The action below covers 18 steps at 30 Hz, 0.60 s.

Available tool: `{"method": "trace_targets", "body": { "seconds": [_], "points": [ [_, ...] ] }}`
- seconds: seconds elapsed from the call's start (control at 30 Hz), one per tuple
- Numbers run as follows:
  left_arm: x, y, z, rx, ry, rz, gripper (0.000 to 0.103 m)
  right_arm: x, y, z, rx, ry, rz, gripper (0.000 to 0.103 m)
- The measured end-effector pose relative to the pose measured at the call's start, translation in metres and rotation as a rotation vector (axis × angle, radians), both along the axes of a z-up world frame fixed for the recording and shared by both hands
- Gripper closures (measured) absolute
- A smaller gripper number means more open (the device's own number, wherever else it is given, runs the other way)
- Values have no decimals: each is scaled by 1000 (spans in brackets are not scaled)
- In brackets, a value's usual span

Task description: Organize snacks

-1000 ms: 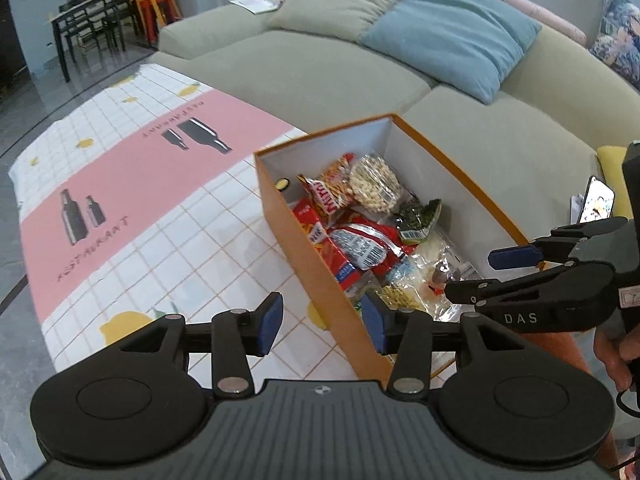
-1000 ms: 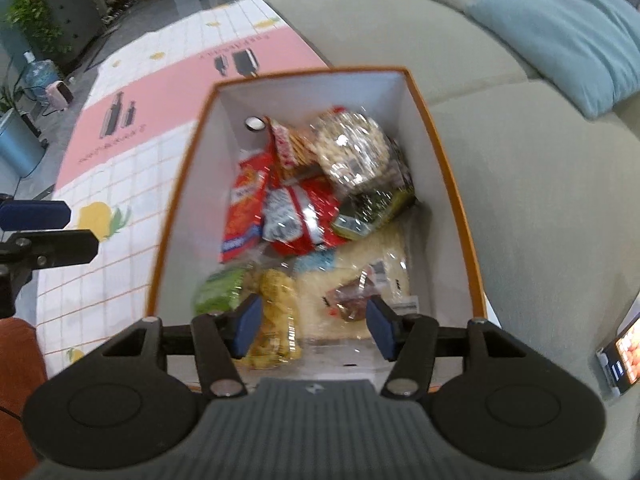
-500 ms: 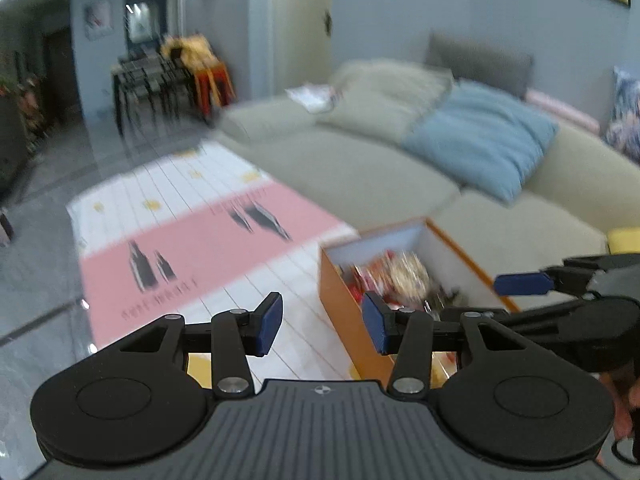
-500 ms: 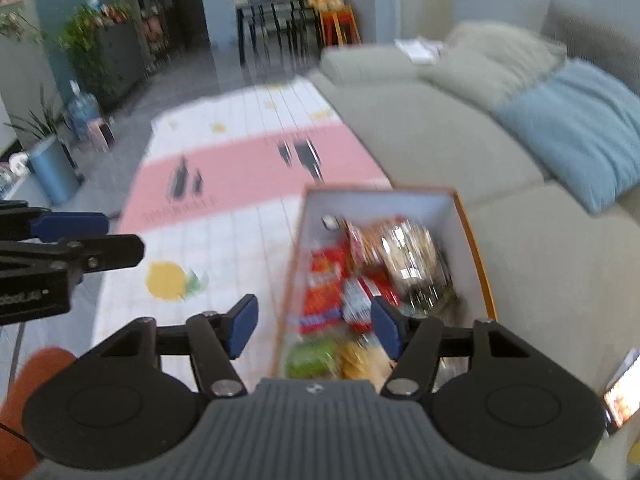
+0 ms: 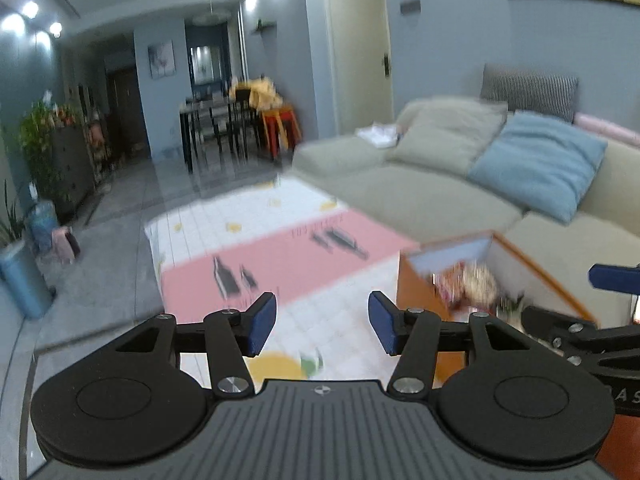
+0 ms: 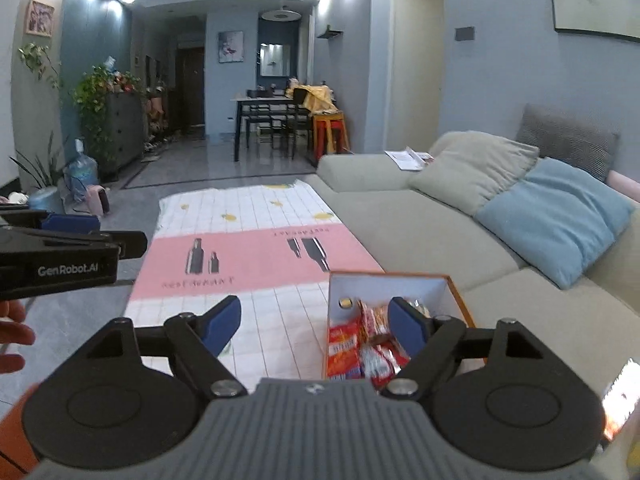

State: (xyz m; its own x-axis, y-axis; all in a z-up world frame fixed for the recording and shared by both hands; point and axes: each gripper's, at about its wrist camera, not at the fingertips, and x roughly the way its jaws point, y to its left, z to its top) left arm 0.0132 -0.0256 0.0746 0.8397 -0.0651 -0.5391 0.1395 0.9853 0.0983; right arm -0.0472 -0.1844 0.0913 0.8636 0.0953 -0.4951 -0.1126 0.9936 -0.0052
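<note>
2 grippers hang in the air with nothing between their blue pads. The left gripper (image 5: 322,328) has its jaws released and spread over the near part of the counter (image 5: 340,320), which wears a white-checked cloth with a pink band. The right gripper (image 6: 316,322) is likewise released, its right pad above the orange box (image 6: 460,300). That box stands at the counter's right edge, just beside the sofa (image 6: 420,232), and holds the snacks (image 6: 360,344): red packets lie nearest, and a clear bag (image 5: 476,284) looks blurred in the left wrist view. Beyond it the pink band (image 6: 256,256) crosses the counter. On the sofa lie a beige cushion (image 6: 476,172) and a blue cushion (image 6: 556,216). Farthest back stands a dining table (image 6: 264,116).
</note>
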Motion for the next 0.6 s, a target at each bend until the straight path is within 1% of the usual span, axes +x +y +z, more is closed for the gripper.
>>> {"method": "trace_targets", "body": {
  "seconds": [0.13,0.2,0.3,0.33,0.4,0.5,0.6],
  "points": [
    [-5,0,-31,4,115,7,40,-8,1,-24,-13,38,-47,25],
    [-1,-4,-46,13,200,0,40,-11,0,-35,-32,68,-75,25],
    [4,-6,-61,35,305,23,40,-5,-1,-52,-37,139,-106,25],
    [5,-6,-64,30,323,28,40,-2,-3,-56,-37,162,-114,26],
    [4,-7,-67,30,327,35,40,0,-5,-63,-33,181,-120,26],
    [9,-9,-71,45,334,50,40,1,-6,-69,-31,187,-124,25],
    [8,-9,-73,38,339,51,40,1,-6,-73,-28,193,-122,25]
  ]
}}
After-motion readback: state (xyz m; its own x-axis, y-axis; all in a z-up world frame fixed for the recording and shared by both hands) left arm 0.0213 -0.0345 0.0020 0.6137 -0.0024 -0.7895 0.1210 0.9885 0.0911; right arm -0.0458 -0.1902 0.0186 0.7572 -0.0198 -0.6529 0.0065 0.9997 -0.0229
